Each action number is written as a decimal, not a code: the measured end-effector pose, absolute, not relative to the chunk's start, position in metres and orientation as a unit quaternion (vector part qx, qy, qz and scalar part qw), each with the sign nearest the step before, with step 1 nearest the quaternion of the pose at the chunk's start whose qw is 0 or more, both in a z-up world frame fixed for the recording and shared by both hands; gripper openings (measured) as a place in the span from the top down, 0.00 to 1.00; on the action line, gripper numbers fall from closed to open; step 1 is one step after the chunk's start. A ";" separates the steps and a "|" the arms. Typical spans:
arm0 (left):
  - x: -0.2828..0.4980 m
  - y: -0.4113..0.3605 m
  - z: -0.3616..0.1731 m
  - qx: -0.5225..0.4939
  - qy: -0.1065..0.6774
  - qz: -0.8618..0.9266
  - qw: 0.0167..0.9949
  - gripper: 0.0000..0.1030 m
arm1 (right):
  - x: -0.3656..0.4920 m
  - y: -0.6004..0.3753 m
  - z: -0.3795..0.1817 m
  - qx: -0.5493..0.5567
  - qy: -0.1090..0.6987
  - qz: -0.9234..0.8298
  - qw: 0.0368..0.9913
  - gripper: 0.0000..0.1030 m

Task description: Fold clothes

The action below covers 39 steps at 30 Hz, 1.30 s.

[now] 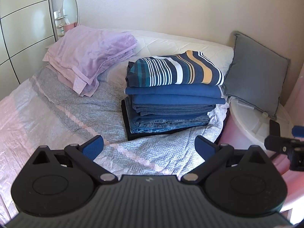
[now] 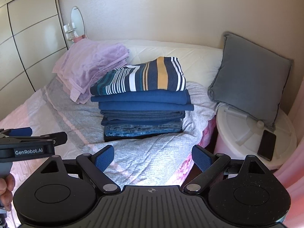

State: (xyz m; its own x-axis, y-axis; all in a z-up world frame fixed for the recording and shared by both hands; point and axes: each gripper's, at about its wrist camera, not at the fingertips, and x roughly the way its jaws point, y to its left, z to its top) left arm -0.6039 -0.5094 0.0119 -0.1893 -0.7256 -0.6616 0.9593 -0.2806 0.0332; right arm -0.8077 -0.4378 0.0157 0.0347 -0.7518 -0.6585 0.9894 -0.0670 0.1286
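A stack of folded clothes [image 1: 171,102] [image 2: 144,110] stands on the bed, with jeans and blue pieces below and a striped navy, white and yellow top [image 1: 176,70] [image 2: 142,76] uppermost. My left gripper [image 1: 149,145] hangs open over the bedspread, short of the stack, nothing between its blue pads. In its own view my right gripper [image 2: 152,156] is open too, wide and empty, also in front of the stack. A loose pile of lilac laundry [image 1: 91,57] [image 2: 93,64] lies to the stack's left, near the headboard side.
The grey and pink herringbone bedspread [image 1: 62,110] [image 2: 144,155] covers the bed. A grey cushion [image 1: 258,77] [image 2: 250,85] leans on a white round bin [image 2: 247,136] at the right, with a dark phone [image 2: 267,145] on its lid. A wardrobe [image 2: 28,43] stands left.
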 end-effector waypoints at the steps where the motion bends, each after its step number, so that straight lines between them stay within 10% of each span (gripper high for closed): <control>1: -0.604 -0.509 0.011 0.292 0.201 -0.745 0.565 0.02 | -0.808 -0.439 0.016 0.296 0.201 -0.667 0.653 0.11; 39: -0.637 -0.504 0.000 0.299 0.175 -0.736 0.582 0.02 | -0.821 -0.456 -0.004 0.278 0.214 -0.642 0.682 0.11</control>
State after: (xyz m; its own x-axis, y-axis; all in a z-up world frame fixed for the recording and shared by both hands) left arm -0.6368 -0.5035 -0.0005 -0.1436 -0.7517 -0.6437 0.9612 -0.2608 0.0902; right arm -0.8208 -0.4558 -0.0036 0.0842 -0.7560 -0.6491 0.9943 0.0212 0.1042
